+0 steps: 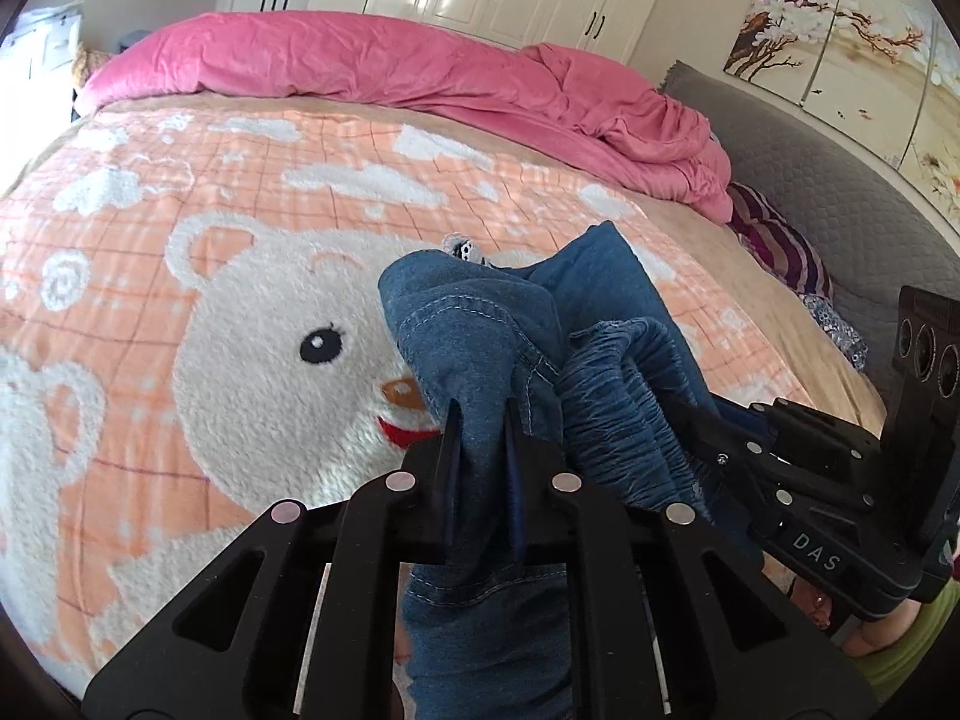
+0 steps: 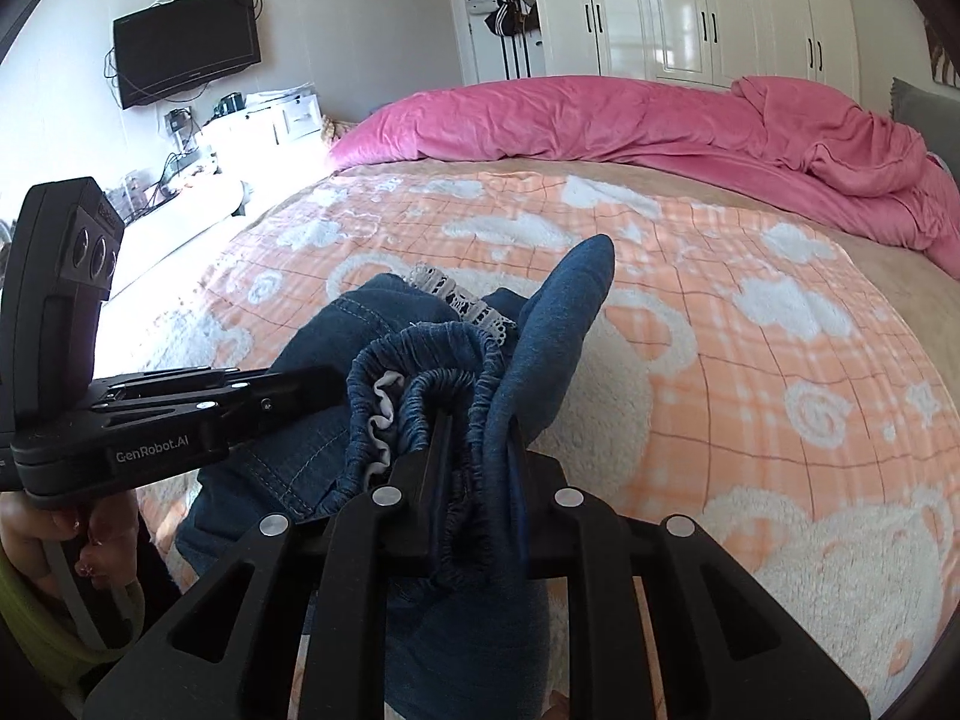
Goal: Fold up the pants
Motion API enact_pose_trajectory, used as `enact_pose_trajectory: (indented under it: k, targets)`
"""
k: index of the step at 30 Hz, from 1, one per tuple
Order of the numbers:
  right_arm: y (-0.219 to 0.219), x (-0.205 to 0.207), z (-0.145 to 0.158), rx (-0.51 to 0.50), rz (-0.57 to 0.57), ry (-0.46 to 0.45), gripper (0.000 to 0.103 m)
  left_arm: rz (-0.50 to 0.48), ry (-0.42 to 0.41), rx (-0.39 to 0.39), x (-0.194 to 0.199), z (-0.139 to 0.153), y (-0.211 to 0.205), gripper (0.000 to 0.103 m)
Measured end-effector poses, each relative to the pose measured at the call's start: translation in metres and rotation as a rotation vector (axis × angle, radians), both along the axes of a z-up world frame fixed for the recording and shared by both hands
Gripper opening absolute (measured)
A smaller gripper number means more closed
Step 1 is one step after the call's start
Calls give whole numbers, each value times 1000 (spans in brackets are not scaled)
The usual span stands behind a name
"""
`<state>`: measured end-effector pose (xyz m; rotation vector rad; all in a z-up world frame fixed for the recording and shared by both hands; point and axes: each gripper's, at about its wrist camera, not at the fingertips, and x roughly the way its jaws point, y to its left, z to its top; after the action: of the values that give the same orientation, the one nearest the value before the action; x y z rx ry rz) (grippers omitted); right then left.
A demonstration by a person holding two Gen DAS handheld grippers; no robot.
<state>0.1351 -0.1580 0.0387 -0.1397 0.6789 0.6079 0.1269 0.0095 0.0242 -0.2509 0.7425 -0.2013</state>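
Left gripper (image 1: 480,420): jaws clamped tight on a fold of the blue denim pants (image 1: 480,324), cloth pinched between the pads and hanging down below them.
Right gripper (image 2: 474,438): jaws nearly together, pinching the gathered elastic waistband (image 2: 432,372) with a flap of denim caught alongside.
Pants, place: bunched in a heap just ahead of both sets of fingertips, held between the two grippers and partly raised off the bear blanket (image 1: 240,312); lower part draped beneath the left gripper, out of sight at the bottom edge.
Grippers to each other: close side by side, right one just to the right of the left one's fingers, left one just to the left of the right one's.
Lace trim (image 2: 456,297): poking out at the far top of the heap, beyond the waistband.
Done so far: both grips taken, garment gathered up; no flat spread, no clean fold visible.
Left to do, by judgement: shake out or lay flat on the blanket ahead, align legs, fold over, release.
Progress, by judgement: early, barely past pick-up.
Pink duvet (image 2: 600,120): well beyond the grippers at the far edge of the bed, clear of the work.
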Motion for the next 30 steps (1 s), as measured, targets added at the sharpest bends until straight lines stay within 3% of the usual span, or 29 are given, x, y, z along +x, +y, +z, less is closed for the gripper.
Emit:
enact_pose_trajectory:
  k: [10,17,24,30]
  targets:
    - [21,38,21,11,4,-58,15,52,-59,26,31,28,12,6]
    - [29,69,25,29,-7,-70,15,70,-69,50,52,32,17,6]
    - [34,101,8,49,-40,3,10,91,-50,61,77,17,22,6]
    - [36,116,-21,7,-70,73,10,122,10,94,94,-17,28,7]
